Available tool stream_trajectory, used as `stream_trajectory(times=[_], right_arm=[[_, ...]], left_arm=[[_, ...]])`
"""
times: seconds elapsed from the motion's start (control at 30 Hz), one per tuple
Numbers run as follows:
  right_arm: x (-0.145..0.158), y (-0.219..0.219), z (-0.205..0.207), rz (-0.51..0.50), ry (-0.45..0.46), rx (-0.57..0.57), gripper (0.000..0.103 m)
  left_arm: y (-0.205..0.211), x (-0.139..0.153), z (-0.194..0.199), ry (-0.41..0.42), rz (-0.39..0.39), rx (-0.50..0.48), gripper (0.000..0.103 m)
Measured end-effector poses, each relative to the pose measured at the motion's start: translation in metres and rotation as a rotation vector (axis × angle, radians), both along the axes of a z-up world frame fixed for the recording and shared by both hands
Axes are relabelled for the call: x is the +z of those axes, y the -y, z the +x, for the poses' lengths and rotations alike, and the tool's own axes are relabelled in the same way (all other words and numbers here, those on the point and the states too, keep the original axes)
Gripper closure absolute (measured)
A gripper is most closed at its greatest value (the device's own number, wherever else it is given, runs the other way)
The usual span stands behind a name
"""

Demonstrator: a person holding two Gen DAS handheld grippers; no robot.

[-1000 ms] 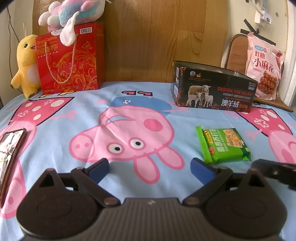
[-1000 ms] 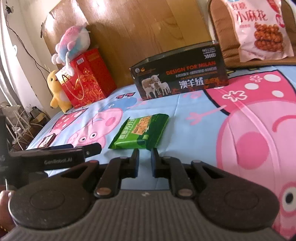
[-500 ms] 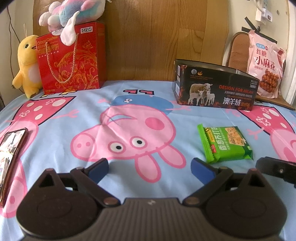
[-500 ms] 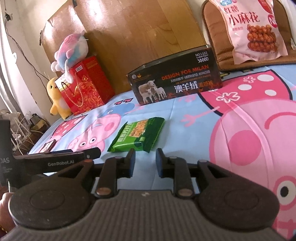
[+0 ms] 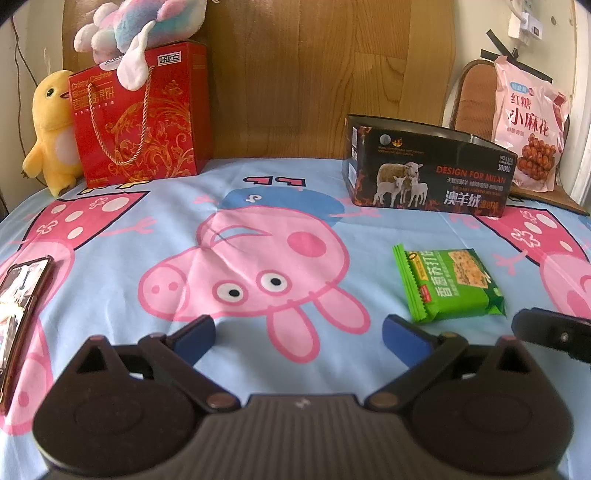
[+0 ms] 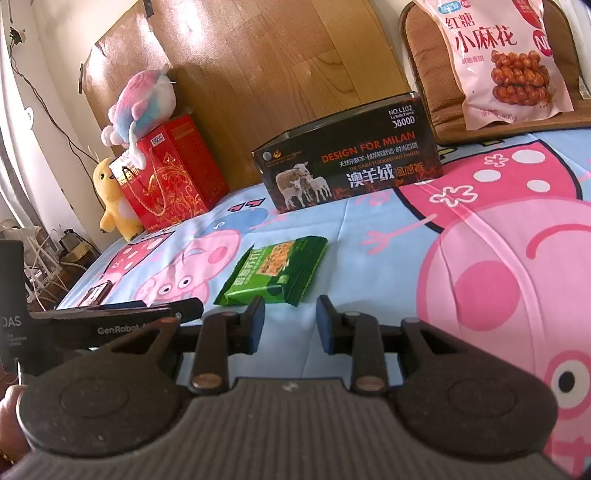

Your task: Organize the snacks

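Observation:
A green cracker packet (image 5: 450, 283) lies flat on the Peppa Pig sheet, right of centre in the left wrist view; in the right wrist view it (image 6: 273, 271) lies just beyond my right fingertips. An open black box with sheep on it (image 5: 424, 171) (image 6: 351, 162) stands behind it. A pink snack bag (image 5: 530, 125) (image 6: 502, 59) leans on a chair at the far right. My left gripper (image 5: 298, 332) is wide open and empty above the sheet. My right gripper (image 6: 290, 325) is partly open and empty, just short of the packet.
A red gift bag (image 5: 142, 114) with a pastel plush (image 5: 136, 26) on top and a yellow plush (image 5: 51, 129) stand at the back left against the wooden headboard. A phone (image 5: 20, 295) lies at the left edge. The right gripper's finger (image 5: 554, 332) shows in the left view.
My right gripper's jaws have opened from nearly shut to a moderate gap. It has also risen and drawn slightly back from the packet. The left gripper has barely moved.

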State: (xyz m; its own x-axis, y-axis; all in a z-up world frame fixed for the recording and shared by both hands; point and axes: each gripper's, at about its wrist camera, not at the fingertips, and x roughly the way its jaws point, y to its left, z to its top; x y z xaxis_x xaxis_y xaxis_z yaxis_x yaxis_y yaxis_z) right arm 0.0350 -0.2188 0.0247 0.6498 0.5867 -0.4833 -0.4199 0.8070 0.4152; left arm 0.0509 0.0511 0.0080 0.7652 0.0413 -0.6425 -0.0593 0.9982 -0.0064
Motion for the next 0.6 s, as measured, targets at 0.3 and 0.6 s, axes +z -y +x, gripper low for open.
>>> stream_trajectory(times=[0.3,0.6], right_arm=[[-0.0004,-0.0002,0.0001,0.003,-0.001,0.002,0.069],[-0.0005,0.0003,0.0012,0.013,0.004,0.006,0.067]], left_arm=[[0.0013,-0.0009,0.0013,-0.003,0.007,-0.004,0.002],[0.0018,-0.0009,0.0031,-0.008,0.013,-0.007,0.001]])
